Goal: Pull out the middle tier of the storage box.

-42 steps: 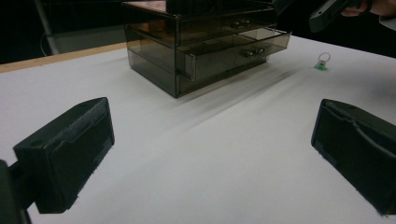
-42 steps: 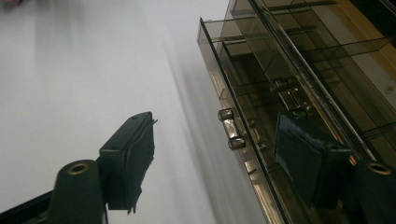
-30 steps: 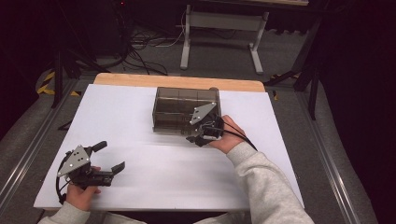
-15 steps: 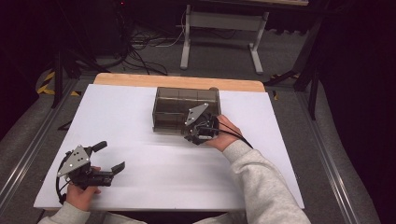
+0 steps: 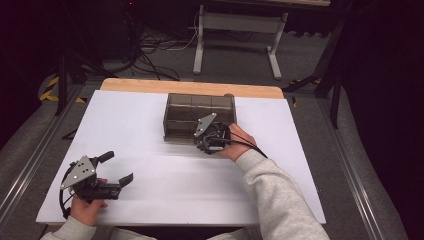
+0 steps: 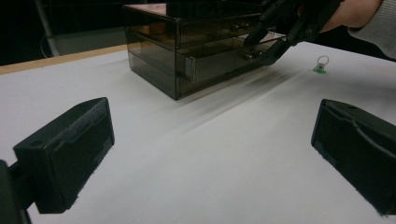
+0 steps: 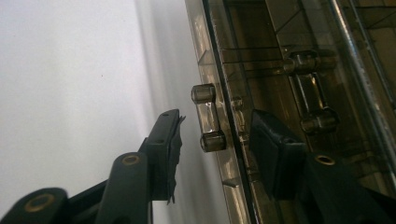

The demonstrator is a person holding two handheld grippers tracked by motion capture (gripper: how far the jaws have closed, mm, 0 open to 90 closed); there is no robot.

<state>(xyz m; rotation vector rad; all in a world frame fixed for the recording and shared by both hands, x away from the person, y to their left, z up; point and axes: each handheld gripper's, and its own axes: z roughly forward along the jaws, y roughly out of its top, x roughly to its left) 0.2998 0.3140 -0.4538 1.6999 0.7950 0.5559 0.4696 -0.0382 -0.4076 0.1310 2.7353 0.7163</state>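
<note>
White table top (image 5: 150, 125), wooden strip along its far edge. Item 1, left gripper (image 5: 116, 169), near the front left corner, held in the person's left hand (image 5: 86, 206): jaws set wide apart, nothing between them, pads over bare table; in the left gripper view its 2 black pads (image 6: 70, 149) frame the table with a broad gap. Item 2, smoked clear drawer box (image 5: 199, 116), toward the far middle of the table, front face turned to the person; well apart from item 1. Item 3, drawer handle (image 7: 208, 117), a small clear bar with 2 round ends on the box's lower drawer front. Item 4, right gripper (image 7: 217, 154), at the right part of the box front, held in the person's right hand (image 5: 239, 142), grey sleeve (image 5: 280, 200) behind: jaws at a middling gap and just been closing, the handle between them, 1 pad on each side, neither pad yet pressing it. Item 5, small green piece with a ring (image 6: 320, 65), on the table right of the box, seen in the left gripper view.
</note>
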